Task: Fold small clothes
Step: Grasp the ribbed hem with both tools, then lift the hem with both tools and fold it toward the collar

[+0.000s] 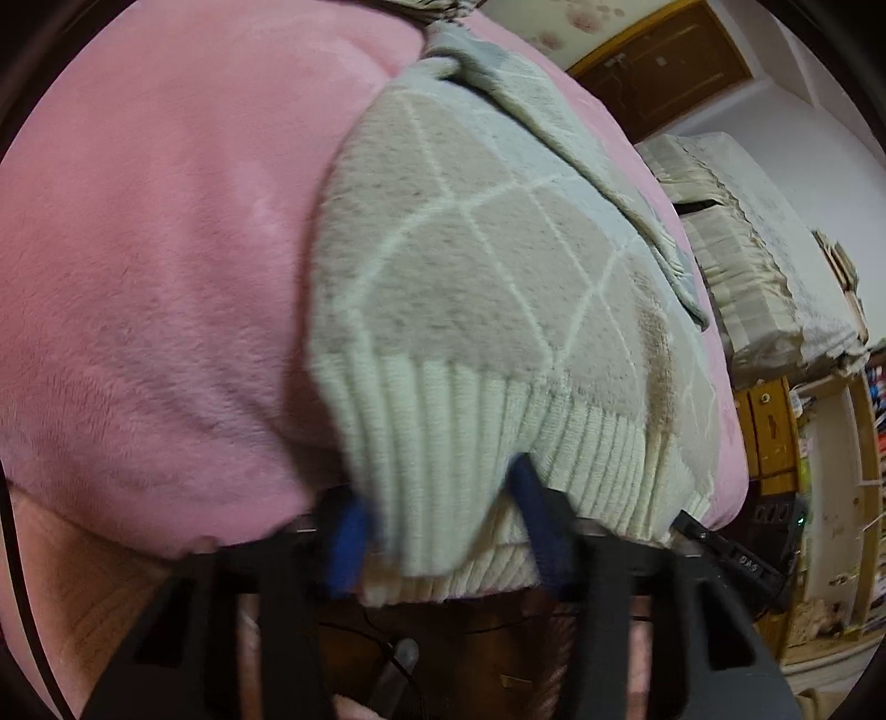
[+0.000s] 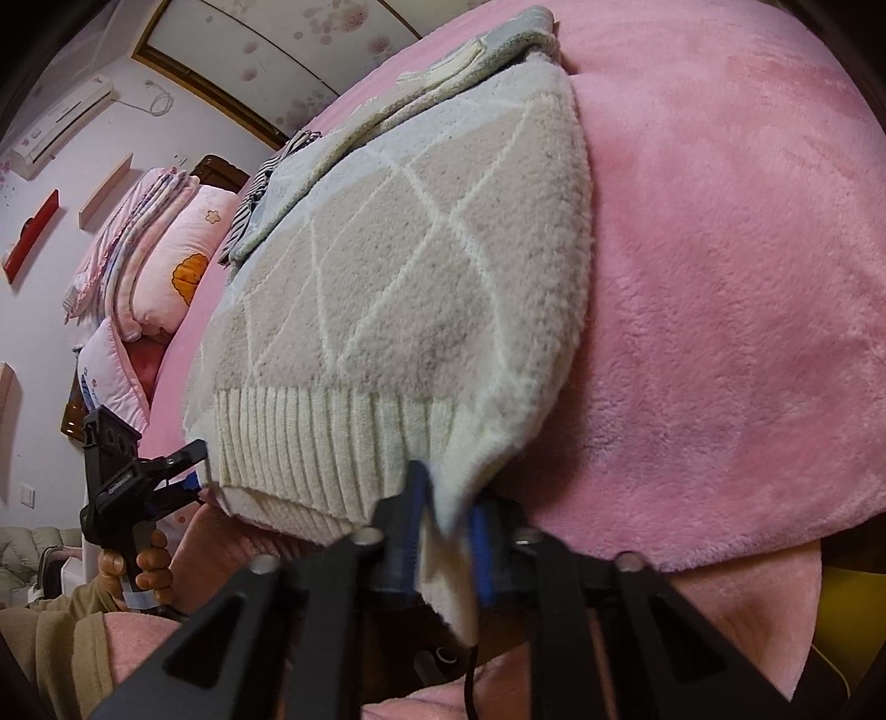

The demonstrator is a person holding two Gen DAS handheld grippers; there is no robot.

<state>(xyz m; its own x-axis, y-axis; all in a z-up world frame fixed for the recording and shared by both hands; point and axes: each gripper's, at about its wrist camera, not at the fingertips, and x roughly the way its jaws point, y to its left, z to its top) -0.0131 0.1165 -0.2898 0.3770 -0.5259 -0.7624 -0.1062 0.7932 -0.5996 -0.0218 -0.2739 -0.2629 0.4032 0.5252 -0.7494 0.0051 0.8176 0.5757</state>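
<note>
Currently the sweater (image 1: 476,310) lies flat on the pink blanket (image 1: 155,266) covering the bed, its ribbed hem (image 2: 310,443) at the near edge and hanging slightly over it. One sleeve (image 1: 598,183) is laid diagonally across the body, toward the far end.

Left gripper (image 1: 437,531): jaws straddle the hem's left corner, with a fold of ribbing bunched between the blue pads (image 1: 349,548). It looks like a pinch, though motion blur softens the contact line. Right gripper (image 2: 448,531): pressed together on the hem's right corner; a tongue of cream knit hangs down between the pads.

Progress, as judged: early to middle. The sleeve appears folded in and both lower corners are taken; carrying the hem toward the far end, and any further halving, is not yet done.

Hard to make out:
- collar end of the sweater is compressed by the lens in both views; a second grey-blue knit layer (image 2: 515,33) there could be the other sleeve or another garment, cannot tell which;
- a striped cloth (image 2: 277,166) is partly hidden behind the sweater's far left side;
- underside of the hem below the bed edge is out of sight.
</note>
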